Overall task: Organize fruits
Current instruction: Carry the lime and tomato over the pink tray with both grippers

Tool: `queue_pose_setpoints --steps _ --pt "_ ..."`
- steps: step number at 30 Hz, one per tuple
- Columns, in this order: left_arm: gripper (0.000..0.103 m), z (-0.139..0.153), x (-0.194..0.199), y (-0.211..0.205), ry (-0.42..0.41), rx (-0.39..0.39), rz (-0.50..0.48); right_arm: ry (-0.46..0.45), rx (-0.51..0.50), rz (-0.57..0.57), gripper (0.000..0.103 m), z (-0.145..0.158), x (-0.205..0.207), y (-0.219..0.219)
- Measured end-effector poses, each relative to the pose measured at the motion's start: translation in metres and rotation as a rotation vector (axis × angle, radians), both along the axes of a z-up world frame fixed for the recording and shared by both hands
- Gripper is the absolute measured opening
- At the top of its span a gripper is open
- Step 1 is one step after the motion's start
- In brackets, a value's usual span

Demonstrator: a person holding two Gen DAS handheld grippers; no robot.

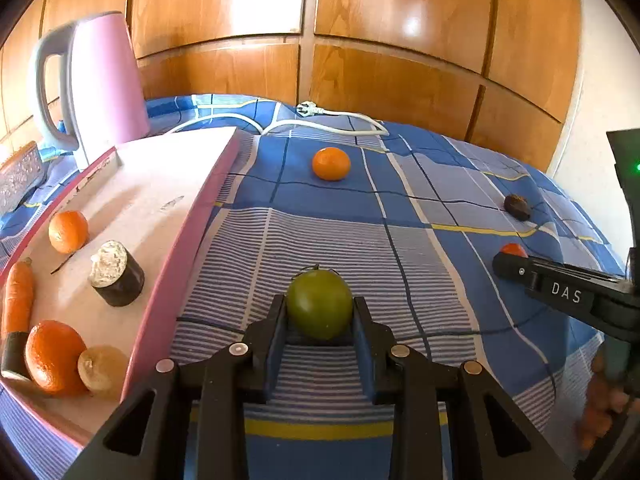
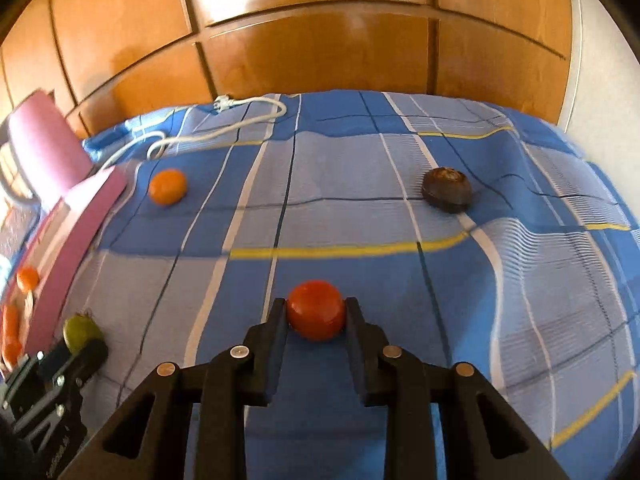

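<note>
Here the left gripper (image 1: 320,308) was clamped on a green tomato (image 1: 319,303) just right of the pink tray (image 1: 188,240), which held oranges, a carrot and what looked like an onion. The right gripper (image 2: 317,312) pinched a red tomato (image 2: 316,309) over the blue checked cloth (image 2: 360,216). A loose orange (image 1: 331,163) and a dark fruit (image 2: 447,189), perhaps an avocado, lay farther back.

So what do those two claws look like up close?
Both are matte black plastic. The left claw has two flat, straight fingers with bluish inner pads, hinged on angular black links with round silver pins. The right claw is built the same way, and white letters "DAS" are printed along its side. A small green light glows on the black body behind it.
</note>
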State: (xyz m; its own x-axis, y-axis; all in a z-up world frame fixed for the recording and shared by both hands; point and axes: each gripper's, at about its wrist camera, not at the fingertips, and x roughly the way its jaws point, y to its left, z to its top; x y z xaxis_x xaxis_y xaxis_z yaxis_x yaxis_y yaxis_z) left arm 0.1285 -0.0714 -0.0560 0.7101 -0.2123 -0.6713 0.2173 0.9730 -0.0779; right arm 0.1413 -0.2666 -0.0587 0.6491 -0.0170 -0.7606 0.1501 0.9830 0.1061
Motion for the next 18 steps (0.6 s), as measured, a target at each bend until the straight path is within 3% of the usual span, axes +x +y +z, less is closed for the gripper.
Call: queue_pose_setpoints --steps 7,18 --pt "0.031 0.002 -0.015 0.004 -0.016 0.056 -0.017 0.004 -0.095 0.003 0.028 -0.003 0.000 0.013" --pt "0.031 0.015 -0.045 0.014 -0.020 0.049 -0.029 0.026 -0.041 0.011 0.028 0.000 -0.013 0.020"
